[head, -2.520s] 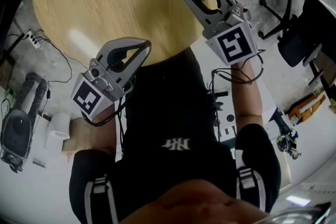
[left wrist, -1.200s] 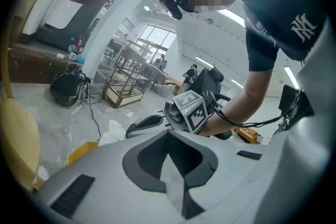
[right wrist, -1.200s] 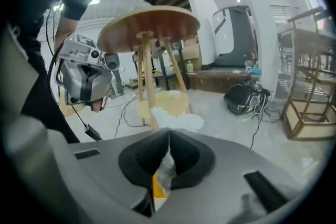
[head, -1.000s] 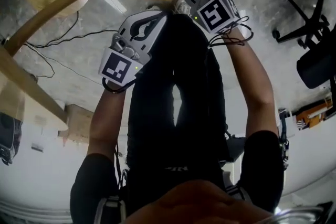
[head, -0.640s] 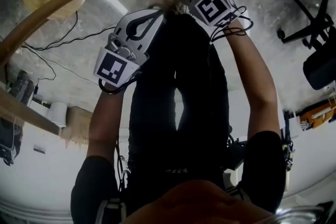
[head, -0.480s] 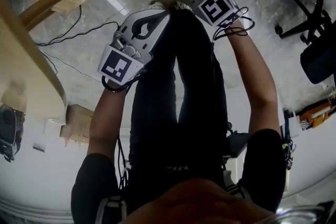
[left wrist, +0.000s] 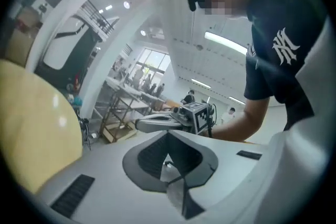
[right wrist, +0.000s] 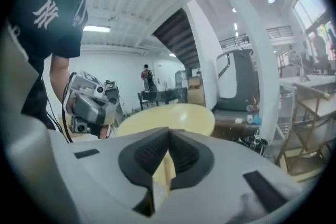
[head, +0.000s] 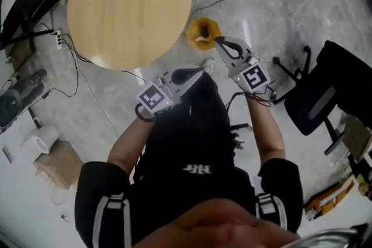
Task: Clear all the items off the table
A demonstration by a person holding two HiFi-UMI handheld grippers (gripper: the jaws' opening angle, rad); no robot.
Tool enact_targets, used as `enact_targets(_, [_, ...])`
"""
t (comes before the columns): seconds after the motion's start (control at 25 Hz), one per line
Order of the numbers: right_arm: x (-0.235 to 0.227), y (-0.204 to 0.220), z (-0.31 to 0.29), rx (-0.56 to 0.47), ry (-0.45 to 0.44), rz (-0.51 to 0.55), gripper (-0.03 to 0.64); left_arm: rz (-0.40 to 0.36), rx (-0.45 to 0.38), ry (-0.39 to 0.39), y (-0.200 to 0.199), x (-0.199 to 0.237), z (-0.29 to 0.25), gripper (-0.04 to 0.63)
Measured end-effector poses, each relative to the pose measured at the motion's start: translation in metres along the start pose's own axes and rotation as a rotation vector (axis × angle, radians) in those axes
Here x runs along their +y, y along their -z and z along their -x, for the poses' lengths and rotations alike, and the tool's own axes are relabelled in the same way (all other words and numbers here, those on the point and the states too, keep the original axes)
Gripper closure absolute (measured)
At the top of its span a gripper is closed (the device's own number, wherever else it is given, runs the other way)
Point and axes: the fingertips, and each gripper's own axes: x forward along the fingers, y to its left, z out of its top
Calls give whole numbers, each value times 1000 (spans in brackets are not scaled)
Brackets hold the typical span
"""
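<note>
Both claws are held up in front of the person's body, well clear of the table [head: 128,9], which lies ahead and off to their left in the head view. The left claw [head: 201,70] is fully closed, its pads meeting with nothing between them, and it points forward and a little right, toward the shoe. The right claw [head: 217,39] has just been closing and now stands shut as well, also empty; its tip sits just beside the yellow bin [head: 192,29] on the floor. The one thing of the task still in sight, a white tissue [head: 201,39], lies inside that bin, right at the right claw's tip and well apart from the table. It is a crumpled scrap with no clear long axis and no facing to speak of; the bin's mouth opens upward. The table top is round, so it has no long axis either, and it shows bare wood with nothing on it. Judging from this, the clearing looks done; if anything remained, the left claw is on the table's side and would have the shorter reach.
</note>
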Motion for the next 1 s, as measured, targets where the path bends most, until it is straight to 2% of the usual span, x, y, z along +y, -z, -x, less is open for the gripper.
enact_targets(0.08, [9,-69,-13,-59,-57,54,615,-66,-73,-56,-56,10,26,583])
enact_targets(0.16, [40,-123,-24,-91,-127,57,615,-109,-143,-105,-102,12,64,583])
enact_targets(0.28, [114,-174,-30,-107,-241,-7,615,-112,-185,-155,-137,0,135,583])
enact_targets(0.4, [177,-210,-52,-107,-323,26,615,-95,-201,-183,-154,5,203,583])
enact_targets(0.56, [245,-227,-79,-107,-373,-19,615,-40,-217,-179,-146,1,286,583])
enact_targets(0.76, [314,-218,-90,-117,-408,-145,615,-53,-263,-145,-134,-35,377,583])
enact_targets(0.88, [354,-213,-80,-132,-433,-143,615,-64,-269,-125,-119,-58,408,582])
enact_targets(1.0, [381,-203,-72,-99,-428,-124,615,-35,-283,-115,-100,-71,422,582])
